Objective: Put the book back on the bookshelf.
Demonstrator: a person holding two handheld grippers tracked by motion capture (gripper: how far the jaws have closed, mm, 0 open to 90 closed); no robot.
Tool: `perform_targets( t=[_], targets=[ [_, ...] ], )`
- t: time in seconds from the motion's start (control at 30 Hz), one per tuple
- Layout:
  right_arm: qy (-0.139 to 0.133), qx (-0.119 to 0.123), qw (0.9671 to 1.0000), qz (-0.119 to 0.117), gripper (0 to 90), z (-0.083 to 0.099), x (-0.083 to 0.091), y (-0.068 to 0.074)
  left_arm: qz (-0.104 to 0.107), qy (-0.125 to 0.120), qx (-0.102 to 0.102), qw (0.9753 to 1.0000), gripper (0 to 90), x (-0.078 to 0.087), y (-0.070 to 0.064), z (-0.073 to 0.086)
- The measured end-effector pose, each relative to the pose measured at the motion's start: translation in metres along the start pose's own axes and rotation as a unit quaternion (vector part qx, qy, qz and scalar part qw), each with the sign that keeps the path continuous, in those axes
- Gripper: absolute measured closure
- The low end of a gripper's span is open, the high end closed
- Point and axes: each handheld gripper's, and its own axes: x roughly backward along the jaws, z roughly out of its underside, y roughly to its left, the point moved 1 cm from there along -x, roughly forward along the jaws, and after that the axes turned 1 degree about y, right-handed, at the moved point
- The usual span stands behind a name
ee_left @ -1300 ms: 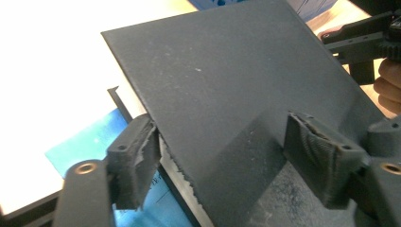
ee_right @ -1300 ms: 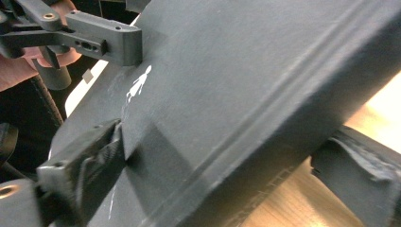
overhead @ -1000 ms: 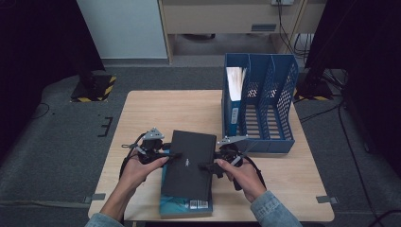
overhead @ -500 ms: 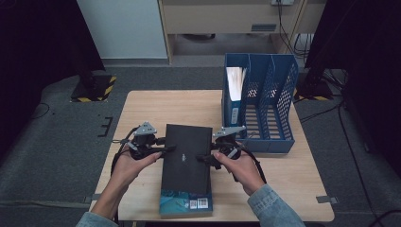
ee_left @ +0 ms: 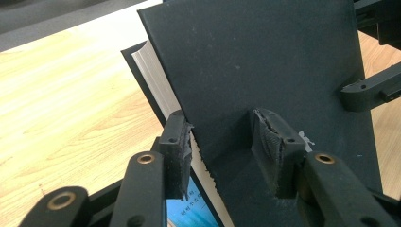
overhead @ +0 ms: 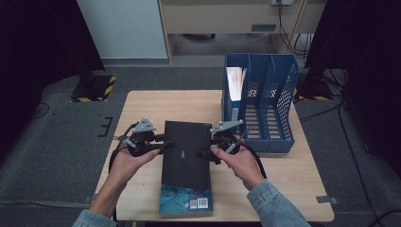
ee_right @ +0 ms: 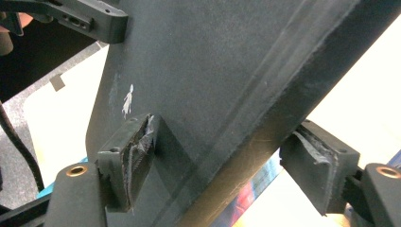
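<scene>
A large black hardback book [overhead: 187, 161] with a teal lower end is held over the wooden table [overhead: 161, 106] by both grippers. My left gripper [overhead: 168, 143] clamps its left long edge; in the left gripper view the left gripper [ee_left: 224, 142] has one jaw on the black cover [ee_left: 265, 61] and the other under the white pages. My right gripper [overhead: 204, 153] clamps the right long edge; in the right gripper view the right gripper [ee_right: 222, 161] straddles the spine side of the book [ee_right: 213, 71]. Both are shut on the book.
A blue three-slot file holder [overhead: 265, 109] stands at the table's back right, close to my right hand. White papers [overhead: 235, 78] stand in its left slot. Bare tabletop lies behind and to the left of the book. Dark floor surrounds the table.
Both grippers have moved slightly away from the person with the book. The book looks longer now, so it has risen off the table.
</scene>
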Motion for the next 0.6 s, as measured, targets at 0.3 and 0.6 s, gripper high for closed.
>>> perform_targets(
  t=[0.3,0.6],
  targets=[
    [0.000,0.001,1.0000,0.006,29.0,-0.0043,0.0008,-0.0006,-0.009,-0.001,-0.002,1.0000,59.4,0.0007,0.0010,-0.0052],
    [0.001,0.003,0.9999,0.011,30.6,-0.0093,0.0013,-0.0038,-0.013,-0.001,-0.008,0.9999,62.5,0.0024,0.0021,-0.0090]
  ],
)
